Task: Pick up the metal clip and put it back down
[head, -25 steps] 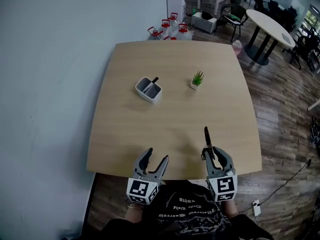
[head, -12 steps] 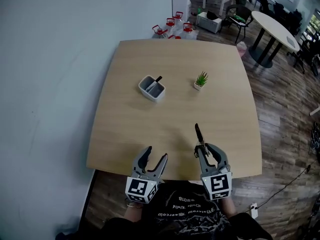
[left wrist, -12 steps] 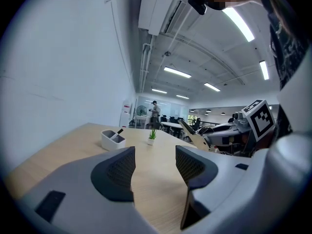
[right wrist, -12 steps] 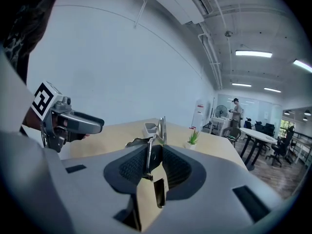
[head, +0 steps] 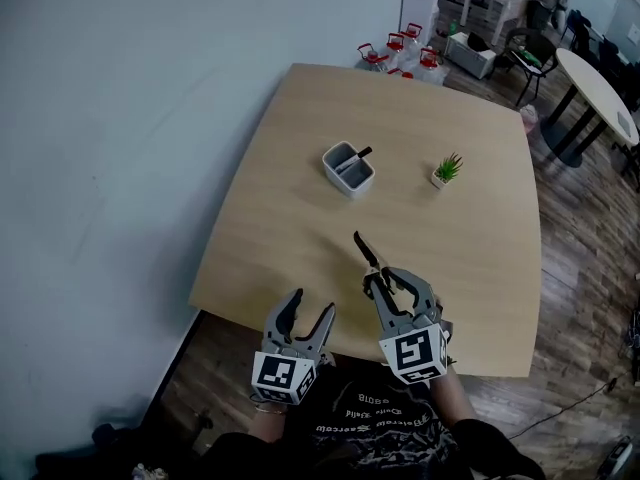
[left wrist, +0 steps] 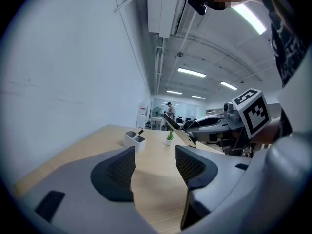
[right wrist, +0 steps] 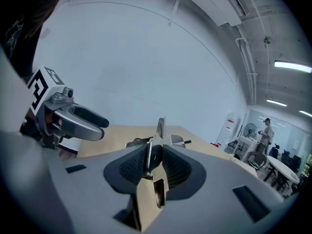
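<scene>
right gripper [head: 378, 286] pinches the metal clip [head: 364, 249] clear of the table [head: 290, 188], probably mid-lift, while left gripper [head: 310, 313] idles wide apart and empty.

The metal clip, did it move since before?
Yes. The metal clip swung left, from in line with the plant to in line with the white holder.
</scene>
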Motion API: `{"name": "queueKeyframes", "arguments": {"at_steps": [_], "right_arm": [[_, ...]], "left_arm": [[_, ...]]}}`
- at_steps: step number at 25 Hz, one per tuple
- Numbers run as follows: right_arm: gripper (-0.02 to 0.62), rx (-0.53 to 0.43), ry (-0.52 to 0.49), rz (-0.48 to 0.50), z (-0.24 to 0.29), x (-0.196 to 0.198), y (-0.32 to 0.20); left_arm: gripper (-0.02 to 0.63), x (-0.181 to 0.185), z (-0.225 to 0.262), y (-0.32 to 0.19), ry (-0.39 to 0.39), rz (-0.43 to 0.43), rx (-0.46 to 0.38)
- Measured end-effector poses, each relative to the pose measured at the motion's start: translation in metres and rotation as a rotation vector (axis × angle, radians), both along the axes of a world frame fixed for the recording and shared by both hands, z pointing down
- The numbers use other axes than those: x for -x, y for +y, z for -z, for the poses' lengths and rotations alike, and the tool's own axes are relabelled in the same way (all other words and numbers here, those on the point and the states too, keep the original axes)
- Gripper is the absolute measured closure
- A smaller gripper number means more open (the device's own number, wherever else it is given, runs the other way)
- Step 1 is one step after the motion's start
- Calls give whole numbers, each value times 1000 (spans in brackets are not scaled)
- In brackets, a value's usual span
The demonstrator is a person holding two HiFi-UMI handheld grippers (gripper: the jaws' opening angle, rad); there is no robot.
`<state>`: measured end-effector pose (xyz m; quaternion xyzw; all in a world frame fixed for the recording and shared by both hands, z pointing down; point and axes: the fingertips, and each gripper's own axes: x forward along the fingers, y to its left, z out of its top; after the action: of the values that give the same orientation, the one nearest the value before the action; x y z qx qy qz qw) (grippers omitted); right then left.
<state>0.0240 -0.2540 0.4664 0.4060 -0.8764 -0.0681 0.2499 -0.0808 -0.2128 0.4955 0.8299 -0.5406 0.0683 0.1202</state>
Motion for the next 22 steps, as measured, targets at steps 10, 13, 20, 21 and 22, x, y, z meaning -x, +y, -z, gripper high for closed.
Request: {"name": "queueKeyframes", "arguments": {"at_steps": [10,13,20,21,22], "right_arm": [[491,-4,94,210,-8,91,-22],[491,7,119,258,-19,118,-31],[491,-5,274,358,-51,174,-47],[491,-3,289,369,-55,181,-49],[491,0,306,381,-60,188,-50]], "left_arm": [[339,68,0,18,-16,186,7],[339,84,6,20,-18,228,-8],[339,119,-2,29,-42,289,27],[339,124,-3,31,-44,300,33],[339,129,-4,33,-45,310,37]]}}
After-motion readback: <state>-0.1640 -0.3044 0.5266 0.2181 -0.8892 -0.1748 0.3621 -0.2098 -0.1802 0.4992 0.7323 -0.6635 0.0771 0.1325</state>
